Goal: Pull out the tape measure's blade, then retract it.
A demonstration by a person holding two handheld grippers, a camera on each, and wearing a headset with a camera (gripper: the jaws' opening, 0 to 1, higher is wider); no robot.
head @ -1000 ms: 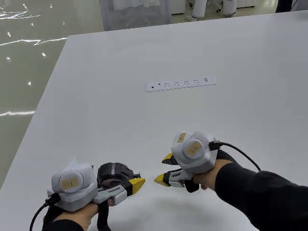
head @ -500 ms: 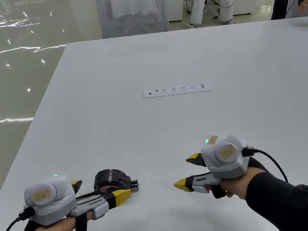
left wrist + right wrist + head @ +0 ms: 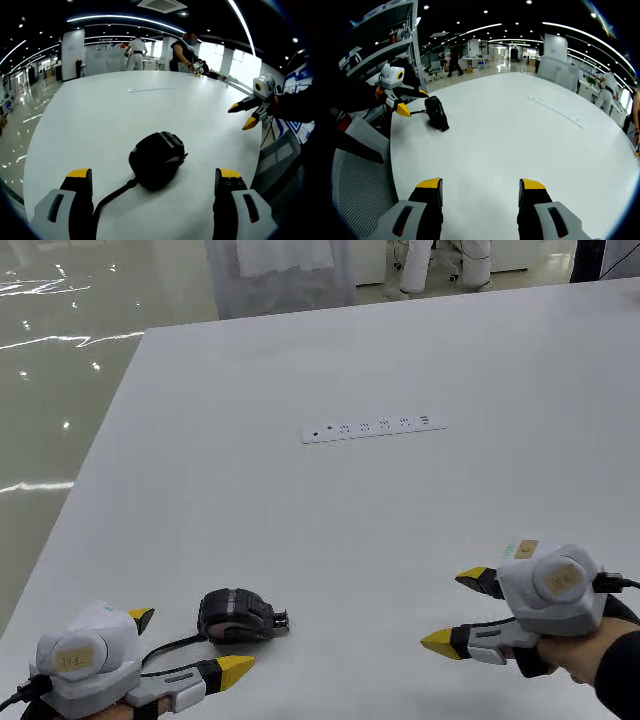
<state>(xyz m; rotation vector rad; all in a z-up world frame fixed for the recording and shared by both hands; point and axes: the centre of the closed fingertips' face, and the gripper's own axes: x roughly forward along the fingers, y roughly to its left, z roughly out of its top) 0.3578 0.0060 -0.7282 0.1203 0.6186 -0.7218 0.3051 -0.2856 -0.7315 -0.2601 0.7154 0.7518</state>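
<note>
- The left gripper (image 3: pixel 188 642) is backing away from the tape measure (image 3: pixel 237 614). A second ago its jaws were closed around the black case, and now the case is lying free on the white table (image 3: pixel 300 510), just ahead of the yellow tips.
- The right gripper (image 3: pixel 453 609) is drawing off toward the person's right. A second ago it was hovering close beside the case, and now it is sitting well apart from it.
- The power strip (image 3: pixel 374 427) is staying where it was, farther up the table (so the camera has hardly shifted).
- The left gripper's jaws are standing wide apart and holding nothing. A black wrist strap (image 3: pixel 165 648) is trailing from the case back between them.
- The right gripper's jaws are also gaping wide, gripping nothing and hanging over bare tabletop.
- The tape measure is resting on its side near the table's front edge, with a small tab poking out at its right.
</note>
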